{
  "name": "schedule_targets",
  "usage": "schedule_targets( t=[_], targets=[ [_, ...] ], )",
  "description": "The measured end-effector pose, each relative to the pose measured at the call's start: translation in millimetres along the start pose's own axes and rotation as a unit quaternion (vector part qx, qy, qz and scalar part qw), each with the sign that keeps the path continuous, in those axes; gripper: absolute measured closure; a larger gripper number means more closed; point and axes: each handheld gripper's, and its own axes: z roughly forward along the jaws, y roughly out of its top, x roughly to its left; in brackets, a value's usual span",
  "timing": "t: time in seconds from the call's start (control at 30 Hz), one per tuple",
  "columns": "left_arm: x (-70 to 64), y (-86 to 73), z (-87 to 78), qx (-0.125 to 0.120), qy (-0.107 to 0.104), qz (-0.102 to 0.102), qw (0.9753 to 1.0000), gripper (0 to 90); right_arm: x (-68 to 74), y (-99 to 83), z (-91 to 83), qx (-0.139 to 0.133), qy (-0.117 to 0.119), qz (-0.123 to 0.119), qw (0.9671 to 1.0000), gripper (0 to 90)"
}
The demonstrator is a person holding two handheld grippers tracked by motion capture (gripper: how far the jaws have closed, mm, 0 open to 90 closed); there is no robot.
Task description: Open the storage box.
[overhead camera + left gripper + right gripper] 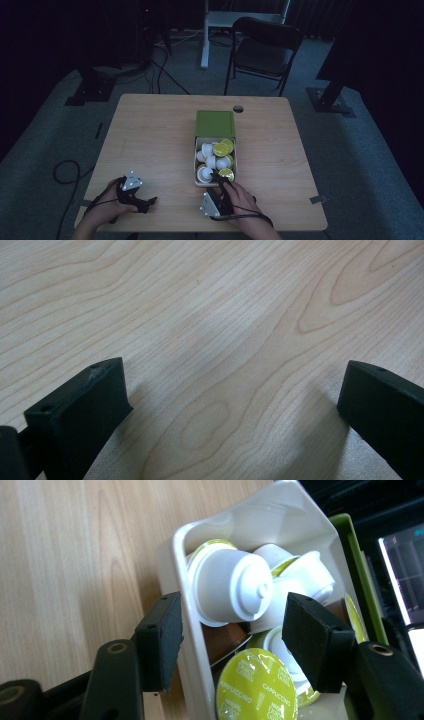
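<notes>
Capsule tray [196, 165]: white, slid out of its green sleeve [215, 123], mid-table, toward your side.
Table [150, 135]: light wood grain; your left gripper [142, 202] rests on it near the front left, jaws spread wide over bare wood.
Right gripper [220, 181]: your jaws stand apart, straddling the tray's near wall, one outside, one among the capsules.
White capsule [232, 587]: lies on its side between your right jaws; contact unclear.
Cappuccino capsule [256, 685]: yellow-green foil lid, just below.
</notes>
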Motion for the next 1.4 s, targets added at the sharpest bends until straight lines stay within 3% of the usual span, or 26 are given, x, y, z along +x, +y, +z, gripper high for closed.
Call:
schedule_targets(
  t=[0.1, 0.17, 0.33, 0.37, 0.4, 0.5, 0.53, 0.57, 0.6, 0.7, 0.77, 0.9, 0.93, 1.07, 1.2, 1.23, 1.33, 1.4],
  targets=[
    [0.0, 0.0, 0.0, 0.0, 0.0, 0.0, 1.0, 0.0, -10.3, -5.6, -1.0, -0.032, 0.006, 0.08, 0.9963, 42.6],
    [0.0, 0.0, 0.0, 0.0, 0.0, 0.0, 1.0, 0.0, -17.4, -9.6, -1.8, -0.048, -0.002, 0.107, 0.9931, 43.3],
    [0.0, 0.0, 0.0, 0.0, 0.0, 0.0, 1.0, 0.0, -29.2, -16.3, -4.6, -0.062, 0.013, 0.159, 0.9853, 41.2],
    [0.0, 0.0, 0.0, 0.0, 0.0, 0.0, 1.0, 0.0, -32.7, -18.4, -5.6, -0.073, 0.021, 0.182, 0.9804, 41.1],
    [0.0, 0.0, 0.0, 0.0, 0.0, 0.0, 1.0, 0.0, -33.7, -19.2, -5.9, -0.076, 0.025, 0.191, 0.9784, 40.7],
    [0.0, 0.0, 0.0, 0.0, 0.0, 0.0, 1.0, 0.0, -39.8, -23.9, -6.8, -0.094, 0.038, 0.233, 0.9672, 39.9],
    [0.0, 0.0, 0.0, 0.0, 0.0, 0.0, 1.0, 0.0, -39.8, -23.9, -6.8, -0.094, 0.038, 0.233, 0.9672, 39.9],
    [0.0, 0.0, 0.0, 0.0, 0.0, 0.0, 1.0, 0.0, -41.7, -25.5, -6.8, -0.099, 0.044, 0.246, 0.9631, 39.8],
    [0.0, 0.0, 0.0, 0.0, 0.0, 0.0, 1.0, 0.0, -46.0, -29.1, -6.7, -0.114, 0.054, 0.27, 0.9546, 39.3],
    [0.0, 0.0, 0.0, 0.0, 0.0, 0.0, 1.0, 0.0, -50.1, -32.3, -5.5, -0.123, 0.064, 0.293, 0.946, 37.7],
    [0.0, 0.0, 0.0, 0.0, 0.0, 0.0, 1.0, 0.0, -52.6, -34.6, -4.8, -0.128, 0.062, 0.304, 0.9421, 37.5],
    [0.0, 0.0, 0.0, 0.0, 0.0, 0.0, 1.0, 0.0, -59.0, -41.3, -4.1, -0.148, 0.067, 0.342, 0.9254, 37.4],
    [0.0, 0.0, 0.0, 0.0, 0.0, 0.0, 1.0, 0.0, -60.7, -42.9, -3.9, -0.152, 0.066, 0.348, 0.923, 37.5],
    [-0.1, 0.0, 0.1, -0.001, 0.0, -0.001, 1.0, 0.0, -65.7, -47.6, -3.8, -0.161, 0.066, 0.361, 0.9161, 37.2],
    [-0.1, 0.0, 0.1, -0.001, 0.0, -0.001, 1.0, 0.0, -67.9, -50.3, -3.7, -0.162, 0.066, 0.367, 0.9137, 36.5],
    [-0.1, 0.0, 0.1, -0.001, 0.0, -0.001, 1.0, 0.0, -69.2, -51.7, -3.9, -0.162, 0.068, 0.372, 0.9115, 35.9],
    [-0.1, 0.0, 0.1, -0.001, 0.0, -0.001, 1.0, 0.0, -70.3, -53.2, -4.2, -0.164, 0.068, 0.375, 0.9098, 35.6],
    [-0.1, 0.0, 0.1, -0.001, 0.0, -0.001, 1.0, 0.0, -72.4, -55.6, -4.8, -0.166, 0.07, 0.381, 0.9069, 32.6]
  ],
)
